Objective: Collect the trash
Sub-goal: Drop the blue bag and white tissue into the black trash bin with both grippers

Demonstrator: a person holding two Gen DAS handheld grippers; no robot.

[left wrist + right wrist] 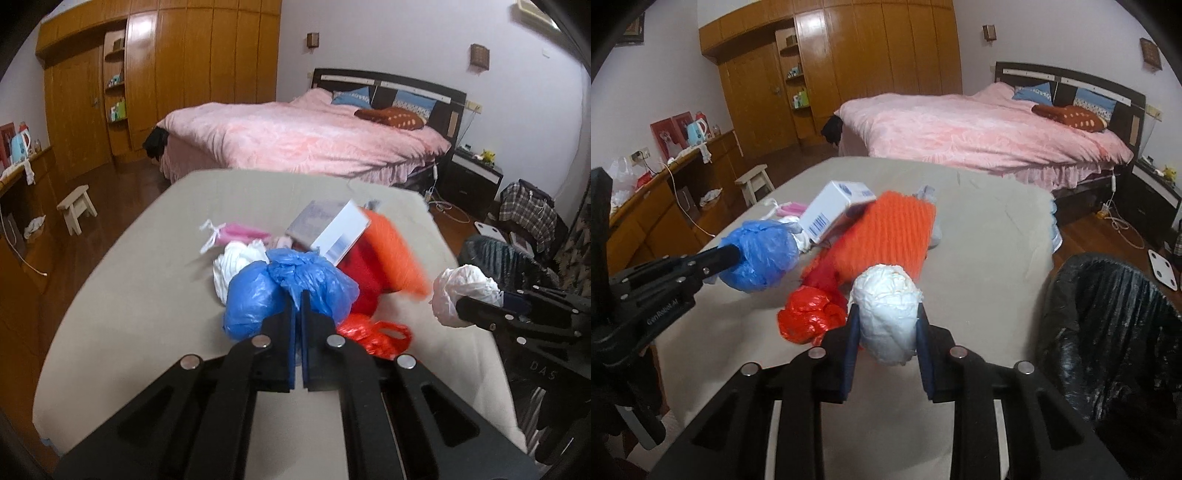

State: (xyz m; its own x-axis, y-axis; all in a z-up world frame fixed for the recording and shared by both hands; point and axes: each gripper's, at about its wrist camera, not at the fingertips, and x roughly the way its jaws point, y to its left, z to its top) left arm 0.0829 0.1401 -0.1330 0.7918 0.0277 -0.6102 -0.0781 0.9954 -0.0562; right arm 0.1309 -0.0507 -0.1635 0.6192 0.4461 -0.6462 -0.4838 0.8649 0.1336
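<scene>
My left gripper [298, 300] is shut on a crumpled blue plastic bag [284, 291], held just above the beige table [140, 302]; the bag also shows in the right wrist view [762, 254]. My right gripper [886, 314] is shut on a white crumpled plastic bag [888, 312], which also shows in the left wrist view [463, 293], at the table's right side. On the table lie a red plastic bag [809, 319], an orange knitted piece [886, 236], a white box [836, 210] and a pink item [240, 232].
A bin lined with a black bag [1108, 332] stands on the floor right of the table. A pink bed [303, 136], a wooden wardrobe [177, 62], a small stool [75, 208] and a side counter [646, 192] lie beyond.
</scene>
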